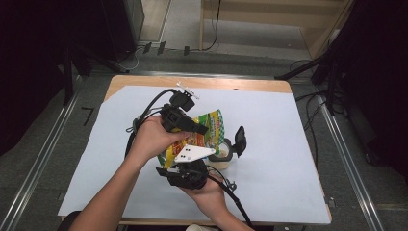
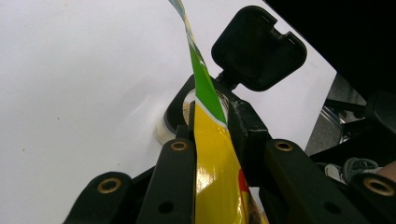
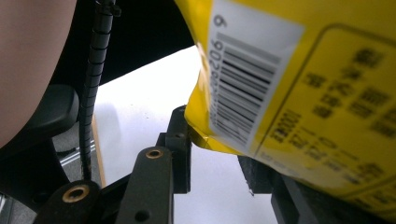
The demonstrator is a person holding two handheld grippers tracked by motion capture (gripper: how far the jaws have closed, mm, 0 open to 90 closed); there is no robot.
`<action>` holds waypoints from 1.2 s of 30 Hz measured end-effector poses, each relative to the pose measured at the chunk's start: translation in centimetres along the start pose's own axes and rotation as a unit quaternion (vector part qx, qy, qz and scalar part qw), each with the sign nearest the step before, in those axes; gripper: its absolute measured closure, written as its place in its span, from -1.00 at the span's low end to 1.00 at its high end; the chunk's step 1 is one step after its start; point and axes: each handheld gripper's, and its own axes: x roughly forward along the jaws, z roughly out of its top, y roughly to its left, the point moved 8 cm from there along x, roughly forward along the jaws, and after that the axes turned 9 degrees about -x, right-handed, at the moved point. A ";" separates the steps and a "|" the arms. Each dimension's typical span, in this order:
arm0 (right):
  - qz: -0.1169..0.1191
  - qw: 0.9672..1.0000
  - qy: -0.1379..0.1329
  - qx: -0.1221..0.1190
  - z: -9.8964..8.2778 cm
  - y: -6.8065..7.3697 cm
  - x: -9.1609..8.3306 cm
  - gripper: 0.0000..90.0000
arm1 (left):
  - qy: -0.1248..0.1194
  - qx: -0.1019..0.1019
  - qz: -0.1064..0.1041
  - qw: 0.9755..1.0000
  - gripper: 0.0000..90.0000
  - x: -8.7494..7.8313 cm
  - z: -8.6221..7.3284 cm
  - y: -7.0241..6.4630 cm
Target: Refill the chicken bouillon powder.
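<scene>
Pouch (image 1: 208, 129): yellow, green, red print; white barcode patch. Container (image 1: 226, 153): cream, black lid. Table sheet (image 1: 288, 159): white.

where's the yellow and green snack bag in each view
high view: the yellow and green foil snack bag is at centre, between the two grippers, above a round container with a flipped-open black lid.
left gripper view: edge-on, rising from bottom centre between the black jaws.
right gripper view: upper right, barcode side facing the camera.
shared landmark: the white paper sheet on the table.
</scene>
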 end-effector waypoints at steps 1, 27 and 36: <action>0.001 1.000 0.001 0.001 0.0 0.0 0.0 0.54 | -0.001 0.001 0.000 1.000 0.79 0.0 0.0 0.0; 0.002 1.000 0.002 -0.001 0.0 0.1 0.0 0.54 | -0.002 -0.007 -0.002 1.000 0.79 0.0 0.0 0.1; 0.003 1.000 0.003 0.001 0.0 0.1 0.0 0.54 | -0.002 -0.009 -0.001 1.000 0.80 0.0 0.0 0.1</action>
